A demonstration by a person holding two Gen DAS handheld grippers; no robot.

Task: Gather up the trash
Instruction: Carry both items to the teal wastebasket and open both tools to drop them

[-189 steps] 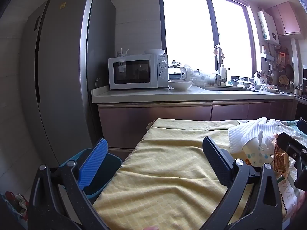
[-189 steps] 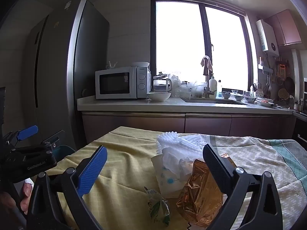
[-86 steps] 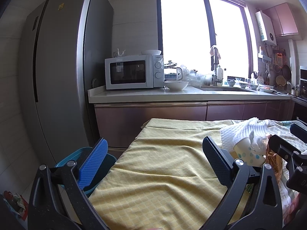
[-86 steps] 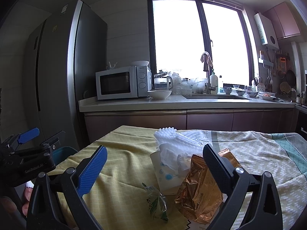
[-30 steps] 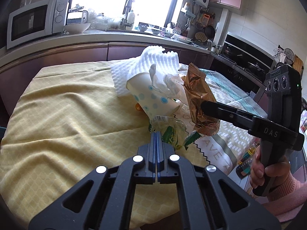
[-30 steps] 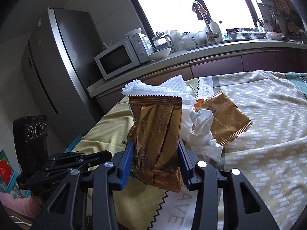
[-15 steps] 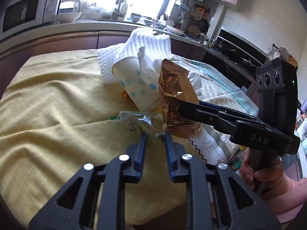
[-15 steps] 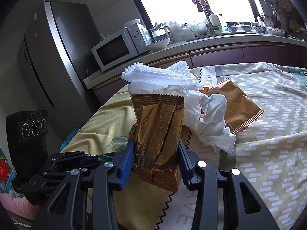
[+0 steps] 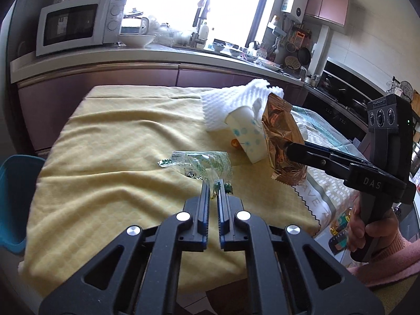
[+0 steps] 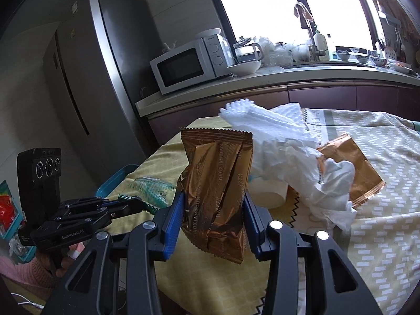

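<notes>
A clear wrapper with green print (image 9: 202,161) lies on the yellow tablecloth (image 9: 118,144). My left gripper (image 9: 214,183) is closing, and the wrapper's near edge is pinched between its pads. In the right wrist view the same gripper (image 10: 136,206) sits low on the left with the wrapper (image 10: 152,187) at its tips. My right gripper (image 10: 214,202) is shut on a bronze foil packet (image 10: 218,183) and holds it upright off the table. From the left wrist camera that packet (image 9: 282,141) hangs at the right gripper's (image 9: 288,148) tips.
A dotted paper cup (image 9: 245,134) lies on its side with tissue (image 10: 333,183), white foam sheet (image 9: 236,99) and a second bronze packet (image 10: 349,165) around it. A blue bin (image 9: 15,183) stands on the floor off the table's left edge. Kitchen counter and fridge lie beyond.
My left jaws have narrowed onto the green wrapper's edge and the gripper has drawn back to the left, bringing the blue bin into view. The bronze packet stays gripped and has shifted slightly.
</notes>
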